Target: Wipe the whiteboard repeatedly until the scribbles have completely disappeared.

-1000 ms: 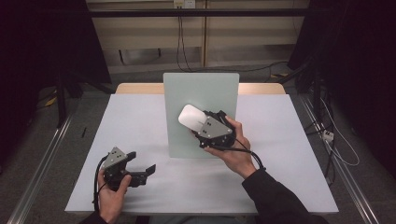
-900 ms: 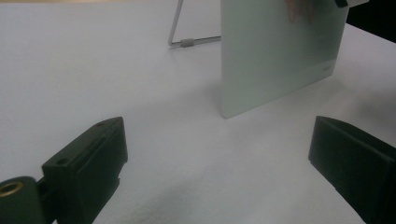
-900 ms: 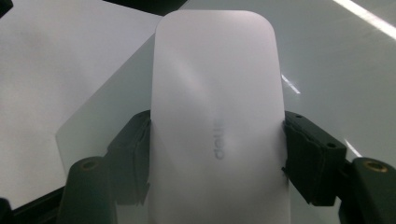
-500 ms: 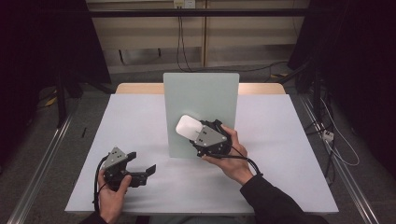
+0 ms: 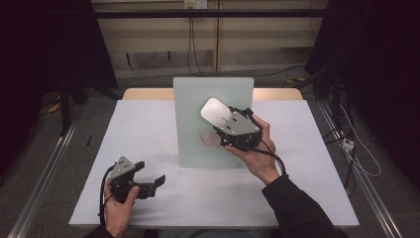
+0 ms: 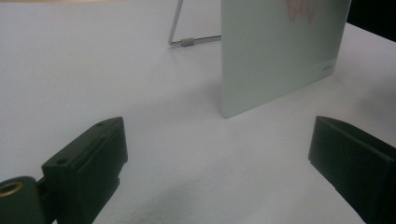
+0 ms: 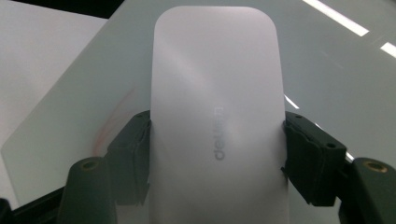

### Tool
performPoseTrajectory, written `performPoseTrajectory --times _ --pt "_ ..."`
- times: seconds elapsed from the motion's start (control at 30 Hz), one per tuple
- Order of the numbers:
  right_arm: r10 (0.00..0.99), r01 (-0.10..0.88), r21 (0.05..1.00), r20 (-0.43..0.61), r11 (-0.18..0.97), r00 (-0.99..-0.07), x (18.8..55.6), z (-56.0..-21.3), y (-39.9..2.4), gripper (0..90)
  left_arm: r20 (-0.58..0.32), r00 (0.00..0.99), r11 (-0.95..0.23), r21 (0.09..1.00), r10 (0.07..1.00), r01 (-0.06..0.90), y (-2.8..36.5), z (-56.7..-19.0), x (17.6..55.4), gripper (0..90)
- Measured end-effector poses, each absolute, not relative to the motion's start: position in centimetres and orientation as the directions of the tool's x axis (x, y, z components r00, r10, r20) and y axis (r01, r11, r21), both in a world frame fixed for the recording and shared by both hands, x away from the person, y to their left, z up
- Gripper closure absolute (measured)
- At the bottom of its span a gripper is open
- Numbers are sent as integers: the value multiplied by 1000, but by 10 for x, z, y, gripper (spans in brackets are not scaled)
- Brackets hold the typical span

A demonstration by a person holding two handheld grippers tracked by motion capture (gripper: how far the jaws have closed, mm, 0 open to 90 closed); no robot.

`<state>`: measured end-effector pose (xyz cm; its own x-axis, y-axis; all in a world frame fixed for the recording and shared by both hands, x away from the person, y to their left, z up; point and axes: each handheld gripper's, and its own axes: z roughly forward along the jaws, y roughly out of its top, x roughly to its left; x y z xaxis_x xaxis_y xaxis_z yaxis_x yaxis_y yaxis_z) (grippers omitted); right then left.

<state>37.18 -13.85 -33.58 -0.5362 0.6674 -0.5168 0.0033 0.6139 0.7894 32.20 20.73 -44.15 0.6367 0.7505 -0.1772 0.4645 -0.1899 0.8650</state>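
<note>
Eraser: a white, rounded oblong eraser [image 5: 214,112] [image 7: 217,116] with faint grey lettering on its face, held against the upper middle of the board, above the red marks.
Right gripper: the right gripper [image 5: 221,122] [image 7: 217,154] pinches the eraser by its two long edges, one black pad on each side; its body and grey top plate sit just right of the eraser in the high view.
Right hand: the right hand [image 5: 255,151] grips the tool from below, the dark sleeve entering from the near right edge.
Board: a pale green whiteboard [image 5: 214,121] [image 6: 280,51] [image 7: 336,74] standing near-upright at the middle of the bench, propped from behind by a wire stand [image 6: 187,37].
Red marks: a faint red scribble [image 5: 208,139] [image 6: 301,9] on the board's face, partly smeared, left of the right gripper.
Left gripper: the left gripper [image 5: 154,182] [image 6: 217,163] rests low over the near left of the bench, jaws spread wide with nothing between them, aimed toward the board's lower corner.
Left hand: the left hand [image 5: 119,208] holds it from the near edge.
Bench: a white-covered bench [image 5: 148,129] [image 6: 93,70] with a wooden far rim.
</note>
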Motion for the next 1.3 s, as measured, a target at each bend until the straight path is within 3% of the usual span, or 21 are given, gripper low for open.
performPoseTrajectory --times 0.2,1.0,1.3 --pt "679 5 796 -512 605 -525 372 -336 -141 317 -175 645 -192 868 743 457 206 -441 321 44" --pt "585 12 759 -492 651 -645 354 -390 -107 317 -181 644 -189 867 743 461 207 -442 322 44" --pt "608 11 774 -489 633 -626 358 -379 -116 317 -184 642 -188 865 745 466 207 -442 322 44"
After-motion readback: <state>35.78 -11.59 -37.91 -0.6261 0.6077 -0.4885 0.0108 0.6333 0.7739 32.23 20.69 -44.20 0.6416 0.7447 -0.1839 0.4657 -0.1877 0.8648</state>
